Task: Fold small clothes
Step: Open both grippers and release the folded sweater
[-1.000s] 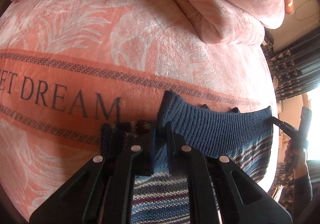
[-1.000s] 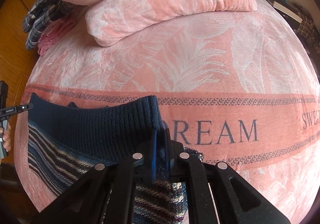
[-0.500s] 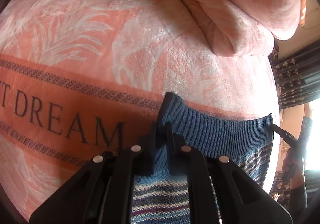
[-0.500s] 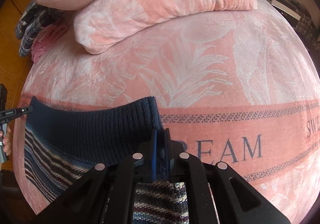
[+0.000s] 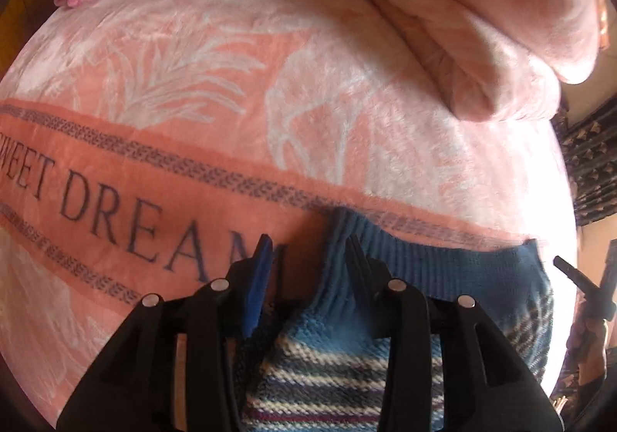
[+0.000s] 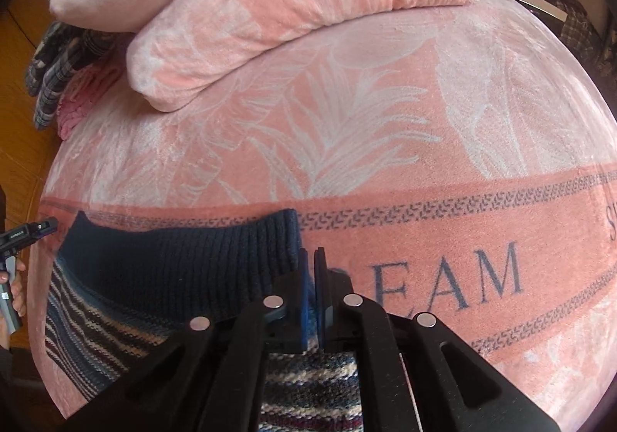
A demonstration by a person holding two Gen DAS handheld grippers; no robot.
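On the fuzzy pink bed [image 5: 347, 93], the stripy knitted sweater [image 5: 331, 370] lies flat with its ribbed blue edge between the two grippers; the left gripper [image 5: 308, 258], pinching it a moment ago, now gapes wide, while the right gripper [image 6: 311, 270] stays nearly closed beside the edge.

We log: sweater [image 6: 173, 270] on blanket [image 6: 385, 123], near edge | folded quilts [image 6: 270, 8] behind sweater | clothes pile [image 6: 61, 77] left of quilts
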